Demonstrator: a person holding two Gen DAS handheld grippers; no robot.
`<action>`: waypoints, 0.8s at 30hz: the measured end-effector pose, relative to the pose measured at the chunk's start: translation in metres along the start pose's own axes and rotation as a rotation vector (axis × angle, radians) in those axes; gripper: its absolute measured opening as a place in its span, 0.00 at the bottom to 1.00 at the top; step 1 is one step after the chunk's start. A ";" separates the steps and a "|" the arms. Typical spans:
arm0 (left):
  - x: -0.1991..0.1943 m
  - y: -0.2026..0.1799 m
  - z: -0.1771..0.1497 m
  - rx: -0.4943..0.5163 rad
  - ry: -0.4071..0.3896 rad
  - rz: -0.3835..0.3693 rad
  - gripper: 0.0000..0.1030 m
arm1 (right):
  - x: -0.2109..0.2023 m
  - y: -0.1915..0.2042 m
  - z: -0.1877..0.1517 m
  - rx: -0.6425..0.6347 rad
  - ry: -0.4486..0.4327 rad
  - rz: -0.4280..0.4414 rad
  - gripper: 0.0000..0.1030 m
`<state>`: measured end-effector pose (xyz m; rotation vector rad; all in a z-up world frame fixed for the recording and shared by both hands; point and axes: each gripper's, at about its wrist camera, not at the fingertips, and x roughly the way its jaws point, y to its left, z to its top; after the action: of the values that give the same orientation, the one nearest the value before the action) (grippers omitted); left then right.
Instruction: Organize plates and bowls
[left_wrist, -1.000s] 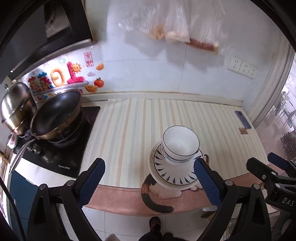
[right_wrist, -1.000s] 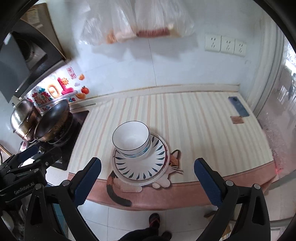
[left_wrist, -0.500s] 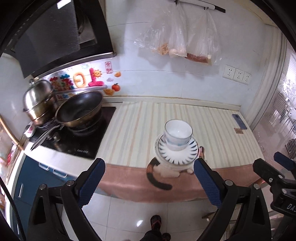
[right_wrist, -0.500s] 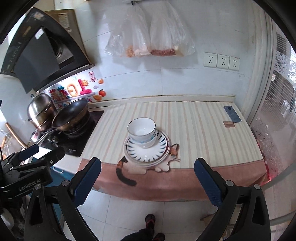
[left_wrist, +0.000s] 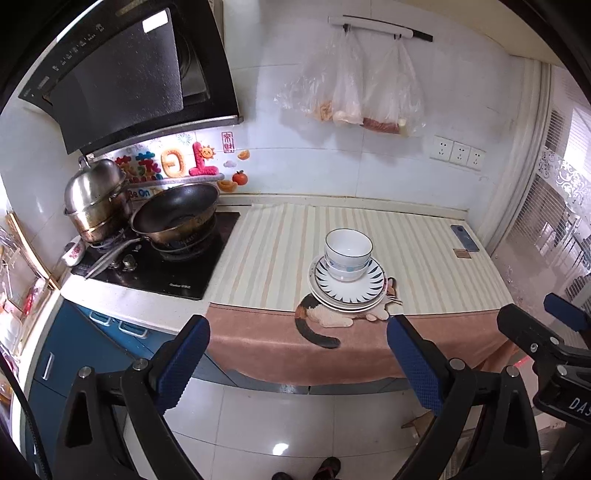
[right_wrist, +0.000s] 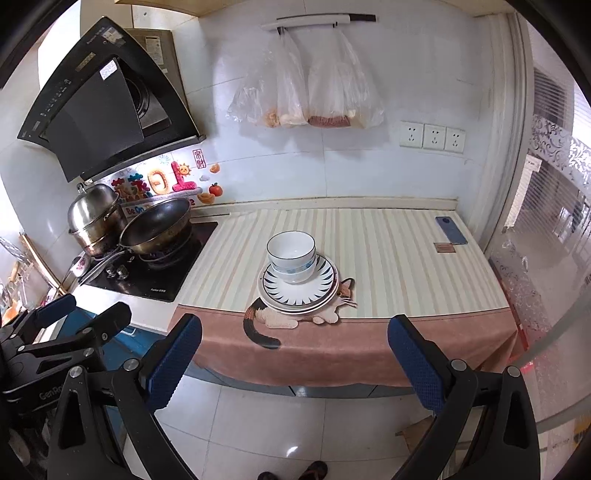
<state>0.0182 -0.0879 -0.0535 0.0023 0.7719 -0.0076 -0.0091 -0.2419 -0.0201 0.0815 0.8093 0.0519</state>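
Observation:
White bowls (left_wrist: 348, 250) (right_wrist: 291, 254) with dark rims are stacked on a pile of white plates (left_wrist: 349, 293) (right_wrist: 298, 293) with a blue ray pattern, near the front edge of the striped counter mat (left_wrist: 417, 266) (right_wrist: 391, 258). My left gripper (left_wrist: 297, 356) hangs open well back from the counter, above the floor, with nothing between its blue pads. My right gripper (right_wrist: 293, 354) is open and empty too, equally far back. Each gripper shows at the edge of the other's view.
A black wok (left_wrist: 175, 214) (right_wrist: 157, 225) and a steel pot (left_wrist: 98, 201) (right_wrist: 94, 216) sit on the hob at the left. A phone (left_wrist: 464, 237) (right_wrist: 450, 229) lies at the counter's far right. Plastic bags (right_wrist: 306, 96) hang on the wall. A person's shoes (left_wrist: 325, 470) show on the tiled floor.
Both grippers have pulled back and away from the counter, so the bowl-and-plate stack looks smaller and farther. The stack itself has not moved. Both grippers stayed open.

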 end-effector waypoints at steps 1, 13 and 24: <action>-0.002 0.002 -0.001 0.001 -0.003 0.002 0.96 | -0.003 0.002 -0.001 0.000 -0.005 -0.006 1.00; -0.032 0.035 -0.017 -0.014 -0.049 0.003 0.96 | -0.026 0.030 -0.010 0.010 -0.038 -0.028 1.00; -0.042 0.049 -0.022 -0.016 -0.066 -0.006 0.96 | -0.033 0.045 -0.015 0.002 -0.047 -0.034 1.00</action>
<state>-0.0263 -0.0389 -0.0399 -0.0158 0.7061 -0.0069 -0.0436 -0.1990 -0.0020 0.0704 0.7636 0.0171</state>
